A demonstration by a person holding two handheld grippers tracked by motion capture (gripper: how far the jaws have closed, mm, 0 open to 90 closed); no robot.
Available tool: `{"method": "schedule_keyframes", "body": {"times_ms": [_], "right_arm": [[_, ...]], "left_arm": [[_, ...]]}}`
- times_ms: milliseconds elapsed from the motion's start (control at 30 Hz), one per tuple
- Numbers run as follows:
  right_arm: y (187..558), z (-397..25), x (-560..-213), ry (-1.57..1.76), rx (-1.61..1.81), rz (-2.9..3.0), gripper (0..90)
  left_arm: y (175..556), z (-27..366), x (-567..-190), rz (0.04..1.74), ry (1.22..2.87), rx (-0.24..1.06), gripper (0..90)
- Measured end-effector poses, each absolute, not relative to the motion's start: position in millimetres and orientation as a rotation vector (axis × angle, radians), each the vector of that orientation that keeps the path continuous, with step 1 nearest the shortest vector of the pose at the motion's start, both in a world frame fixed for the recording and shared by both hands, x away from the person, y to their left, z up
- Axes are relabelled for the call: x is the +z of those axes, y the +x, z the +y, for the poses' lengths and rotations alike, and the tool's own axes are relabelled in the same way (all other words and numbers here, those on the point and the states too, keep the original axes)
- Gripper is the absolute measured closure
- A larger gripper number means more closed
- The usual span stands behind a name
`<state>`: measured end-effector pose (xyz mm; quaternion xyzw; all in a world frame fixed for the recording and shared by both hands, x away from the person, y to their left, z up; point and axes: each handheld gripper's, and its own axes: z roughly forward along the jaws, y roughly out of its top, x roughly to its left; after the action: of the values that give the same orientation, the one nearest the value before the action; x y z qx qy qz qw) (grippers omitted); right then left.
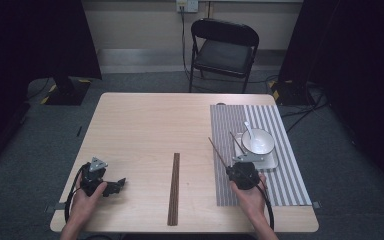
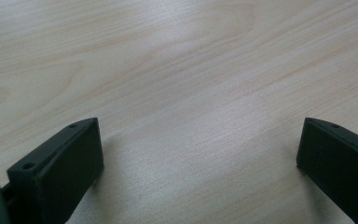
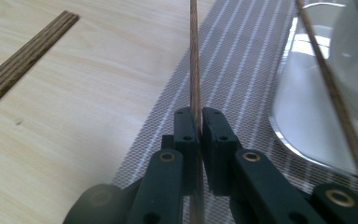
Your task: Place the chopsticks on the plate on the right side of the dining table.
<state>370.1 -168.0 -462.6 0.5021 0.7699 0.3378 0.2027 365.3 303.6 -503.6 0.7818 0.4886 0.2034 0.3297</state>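
The right gripper (image 1: pixel 236 171) sits at the near left edge of the striped mat (image 1: pixel 290 180), held in a hand that comes in from the near side of the table (image 1: pixel 140 125). In the right gripper view its jaws are closed on a chopstick (image 3: pixel 195 70), pinching the thin brown stick between the two pads with no gap to either side. The chopstick runs on ahead of the jaws, over the mat's left border and away from the person; in the high view it shows as a dark line (image 1: pixel 217 152) slanting up and left from the gripper, above the mat's edge.

A second chopstick (image 3: pixel 328 88) lies to the right of the held one, its far part leaning on the tray (image 3: pixel 303 121) that stands on the mat. In the high view this one (image 1: pixel 237 142) lies just left of the bowl (image 1: pixel 260 142), though whether it rests on the tray rim or just against it is hard to tell at this size. The bowl stands on the tray, at the mat's middle, with a white spoon (image 1: pixel 249 129) in it.

A dark wooden strip (image 1: pixel 174 187) lies on the bare table left of the mat, running parallel to the mat's long edge, apart from it.

The left gripper (image 1: pixel 117 185) rests well left of the mat, near the table's near left corner. In the left gripper view its jaws stand wide apart with nothing between them but the wood of the table.
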Motion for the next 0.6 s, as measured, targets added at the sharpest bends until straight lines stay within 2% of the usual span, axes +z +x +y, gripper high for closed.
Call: {"method": "schedule_keyframes", "body": {"times_ms": [600], "right_arm": [[385, -203, -467, 1.488, 0.882, 2.069, 85.2]], "left_arm": [[365, 304, -504, 1.278, 2.045, 0.532, 0.0]]}}
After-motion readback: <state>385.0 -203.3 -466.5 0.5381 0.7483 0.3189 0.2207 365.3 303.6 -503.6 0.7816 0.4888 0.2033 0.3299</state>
